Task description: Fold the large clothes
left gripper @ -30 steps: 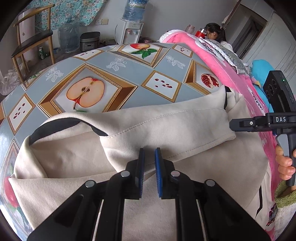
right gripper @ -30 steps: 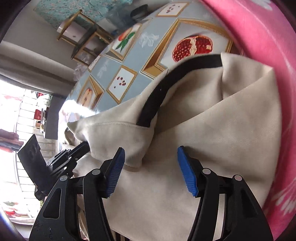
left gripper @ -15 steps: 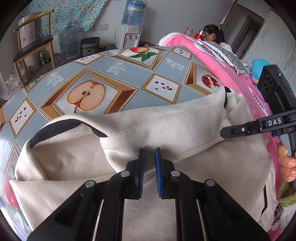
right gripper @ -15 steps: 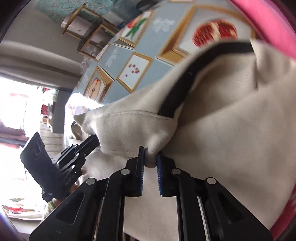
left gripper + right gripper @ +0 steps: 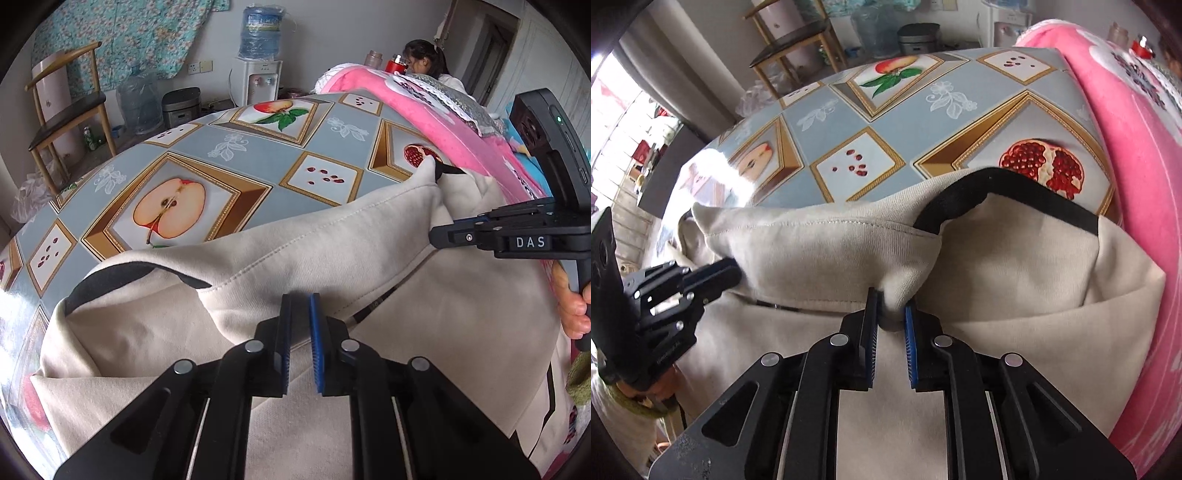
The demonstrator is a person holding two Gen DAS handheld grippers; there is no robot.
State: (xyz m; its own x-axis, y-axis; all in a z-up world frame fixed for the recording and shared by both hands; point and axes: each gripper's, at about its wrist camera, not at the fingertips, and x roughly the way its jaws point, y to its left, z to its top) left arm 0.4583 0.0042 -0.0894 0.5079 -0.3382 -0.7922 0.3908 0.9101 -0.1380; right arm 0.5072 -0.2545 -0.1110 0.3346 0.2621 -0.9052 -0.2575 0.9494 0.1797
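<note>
Both tongs, left tongs [image 5: 299, 314] and right tongs [image 5: 891, 306], pinch the cream top [image 5: 1015, 280]; lift together, evenly, toward the desk's [image 5: 258, 162] far edge.

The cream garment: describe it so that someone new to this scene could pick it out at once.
On the table under the fruit-print tablecloth, it is the large cream garment spread along the near edge, beside the pink blanket. It is the only pale plain fabric, with black trim at its edge and both tools pinching its folded hem.

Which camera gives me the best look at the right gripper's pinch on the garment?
Right wrist view: the right gripper pads clamp a bunched fold of the cream garment. Left wrist view shows that gripper only side-on, its tips against the fabric.
</note>
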